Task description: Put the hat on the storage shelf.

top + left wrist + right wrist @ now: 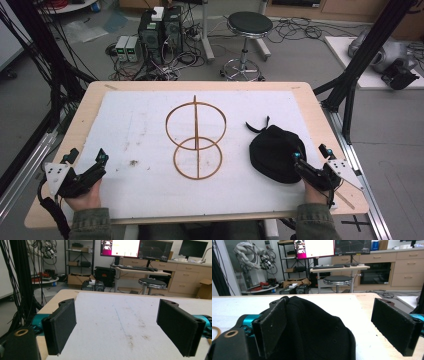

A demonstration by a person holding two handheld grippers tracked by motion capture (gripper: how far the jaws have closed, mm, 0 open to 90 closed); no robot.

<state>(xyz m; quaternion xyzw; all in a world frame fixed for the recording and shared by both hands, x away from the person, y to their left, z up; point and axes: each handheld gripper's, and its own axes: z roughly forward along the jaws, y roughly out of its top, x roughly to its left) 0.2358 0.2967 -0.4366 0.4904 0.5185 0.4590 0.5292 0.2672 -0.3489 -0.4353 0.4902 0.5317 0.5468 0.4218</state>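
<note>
A black cap [274, 152] lies on the right side of the white mat [130, 125]. My right gripper [310, 152] stands open just at the cap's near right edge. In the right gripper view the cap [312, 327] bulges up between the jaws, against the left jaw and well apart from the right one. A flat wooden frame of two rings on a rod [196, 140] lies at the mat's centre. My left gripper [88, 156] rests open at the near left corner, with only stained mat [120, 320] between its jaws.
The mat covers a wooden table [200, 85] whose bare edges show all round. Black frame posts [350, 75] rise at the table's right and left sides. Beyond the far edge stand a stool [248, 25] and computer boxes [160, 30] among cables.
</note>
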